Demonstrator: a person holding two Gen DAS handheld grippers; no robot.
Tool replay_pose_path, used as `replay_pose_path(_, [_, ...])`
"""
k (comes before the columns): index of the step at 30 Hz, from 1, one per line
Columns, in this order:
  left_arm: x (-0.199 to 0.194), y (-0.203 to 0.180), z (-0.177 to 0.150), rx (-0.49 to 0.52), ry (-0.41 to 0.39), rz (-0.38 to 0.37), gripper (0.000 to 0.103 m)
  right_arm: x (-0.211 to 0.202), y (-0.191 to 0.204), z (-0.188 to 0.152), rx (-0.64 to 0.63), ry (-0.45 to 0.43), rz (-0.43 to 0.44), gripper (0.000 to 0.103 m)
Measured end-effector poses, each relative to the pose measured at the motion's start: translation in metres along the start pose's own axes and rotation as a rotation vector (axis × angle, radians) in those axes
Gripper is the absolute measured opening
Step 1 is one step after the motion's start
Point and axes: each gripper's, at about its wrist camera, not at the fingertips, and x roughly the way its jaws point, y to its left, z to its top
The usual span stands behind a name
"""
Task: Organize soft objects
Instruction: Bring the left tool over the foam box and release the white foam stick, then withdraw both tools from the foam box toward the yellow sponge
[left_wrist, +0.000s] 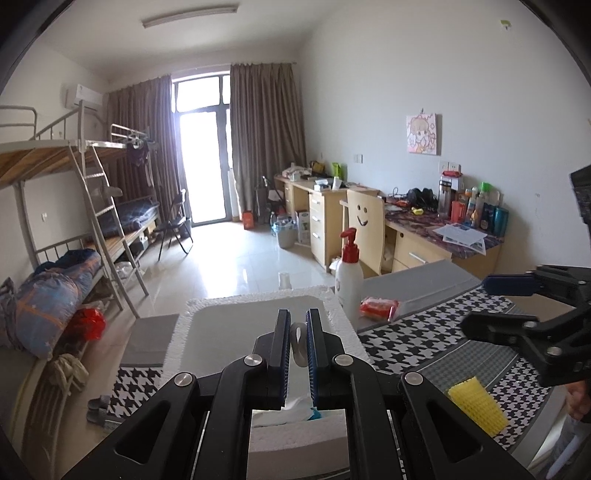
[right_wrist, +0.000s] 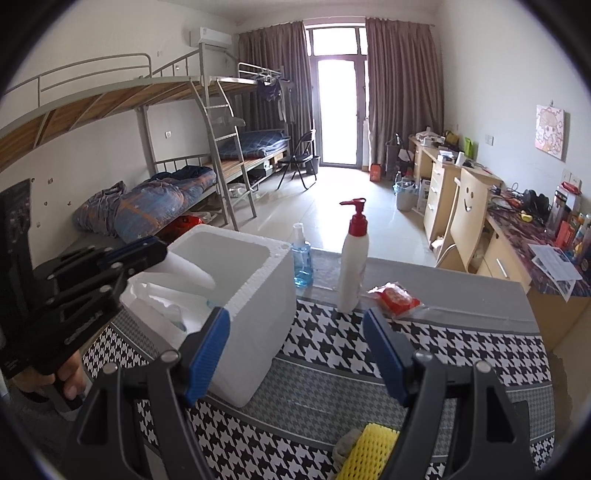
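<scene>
My left gripper (left_wrist: 297, 332) is shut on a white soft piece (left_wrist: 298, 341) and holds it over the open white foam box (left_wrist: 255, 301). The box holds a tissue pack (left_wrist: 299, 406) under the gripper. In the right wrist view the left gripper (right_wrist: 159, 251) hangs over the same box (right_wrist: 258, 295) with the white piece (right_wrist: 188, 271) sticking out of it. My right gripper (right_wrist: 295, 350) is open and empty above the houndstooth cloth. A yellow foam net (right_wrist: 365, 450) lies just below it, and shows in the left wrist view (left_wrist: 478, 410).
A white pump bottle with a red top (right_wrist: 352, 266), a blue spray bottle (right_wrist: 302, 258) and a red packet (right_wrist: 397, 297) stand behind the box on the grey table (right_wrist: 461, 291). Bunk beds stand left, desks and a chair right.
</scene>
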Motion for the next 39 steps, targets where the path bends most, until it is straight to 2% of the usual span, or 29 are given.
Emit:
replay_pose_path(2, [0.005,0.000,0.000,-0.001,0.015,0.001,0.011,-0.001,-0.003,-0.004,0.007,-0.001,-0.002,0.078])
replay_pose_path(5, [0.014,0.001,-0.001,-0.004,0.049,0.010,0.022,-0.002,-0.008,-0.008,0.017,0.001,-0.004,0.078])
replay_pose_path(7, [0.020,0.001,-0.003,-0.007,0.071,0.044,0.039,-0.003,-0.011,-0.010,0.022,0.001,-0.004,0.078])
replay_pose_path(9, [0.021,0.003,-0.005,-0.011,0.071,0.057,0.075,-0.004,-0.012,-0.010,0.025,0.000,-0.005,0.078])
replay_pose_path(11, [0.019,0.003,-0.006,-0.009,0.060,0.071,0.086,-0.005,-0.014,-0.012,0.028,-0.004,-0.008,0.078])
replay_pose_path(13, [0.020,0.003,-0.007,-0.006,0.065,0.083,0.089,-0.007,-0.018,-0.012,0.037,-0.010,-0.006,0.078])
replay_pose_path(15, [0.020,0.003,-0.007,-0.003,0.062,0.093,0.096,-0.008,-0.019,-0.013,0.041,-0.013,-0.005,0.078])
replay_pose_path(20, [0.015,0.004,-0.005,-0.023,0.043,0.102,0.102,-0.010,-0.020,-0.015,0.034,-0.009,-0.007,0.078])
replay_pose_path(35, [-0.024,-0.001,-0.005,-0.039,-0.035,0.078,0.102,-0.022,-0.012,-0.015,0.034,-0.023,-0.006,0.079])
replay_pose_path(39, [-0.030,-0.003,-0.008,-0.035,-0.039,0.072,0.102,-0.025,-0.012,-0.019,0.037,-0.030,-0.017,0.084])
